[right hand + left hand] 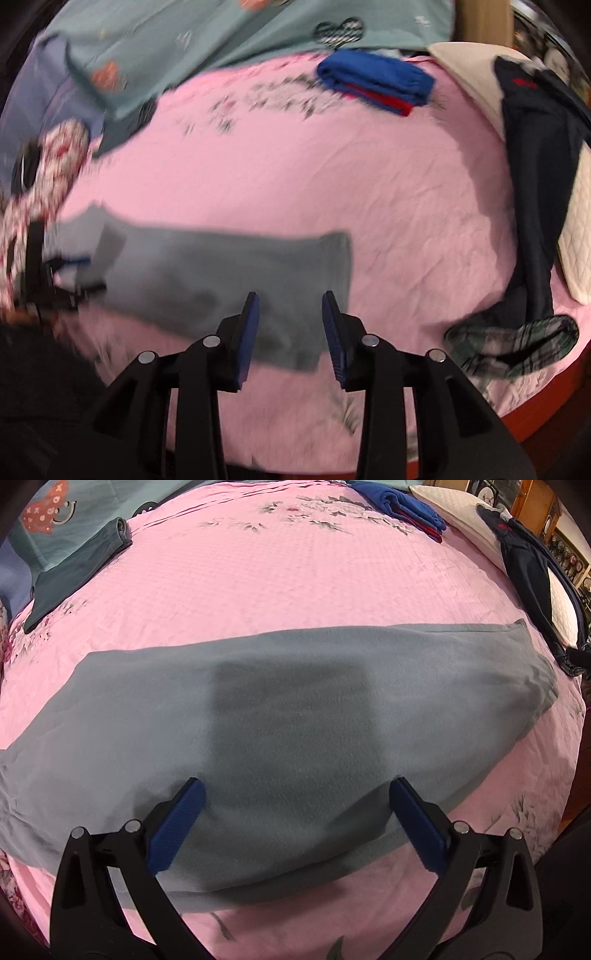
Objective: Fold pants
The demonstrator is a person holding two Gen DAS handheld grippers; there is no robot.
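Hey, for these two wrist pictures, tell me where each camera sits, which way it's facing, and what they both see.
Left wrist view: sits on the left claw, looking steeply down over open jaws at the grey pants lying flat on the pink bedspread.
Right wrist view: sits on the right claw, angled down over open jaws with nothing between them, above the pants' right end; the left claw shows at the far left.
Shared: pants, bedspread, folded blue garment, dark navy garment.

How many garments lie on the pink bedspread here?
4: grey fleece pants in front, teal garment far left, folded blue-and-red garment at the far edge, dark navy garment right. Others may be hidden.
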